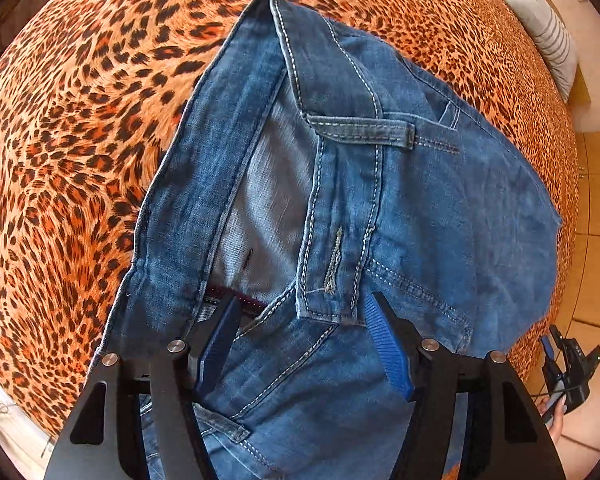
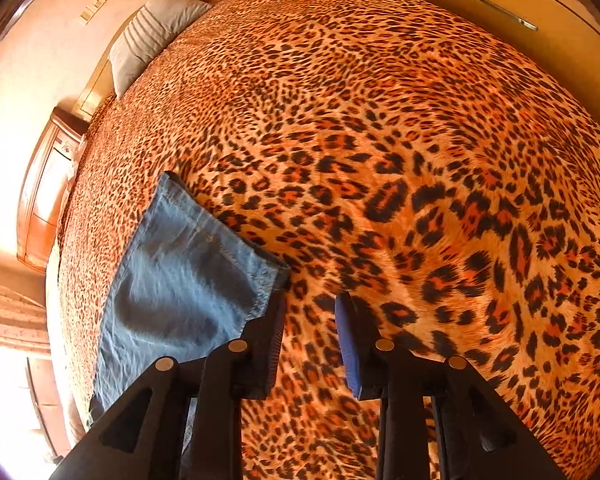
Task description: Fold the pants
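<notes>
Pants (image 1: 380,184) barely folded on bed (image 1: 60,160), waistband bunched at 12 between spread left tongs (image 1: 304,344); right tongs (image 2: 310,344) apart, empty.

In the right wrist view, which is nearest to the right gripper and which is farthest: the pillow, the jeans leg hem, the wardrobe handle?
From the right gripper:
1. Jeans leg hem, just left of the left finger, on the leopard bedspread.
2. Pillow, far left, at the head of the bed.
3. Wardrobe handle, upper right, beyond the bed; too close to call against the pillow.
</notes>
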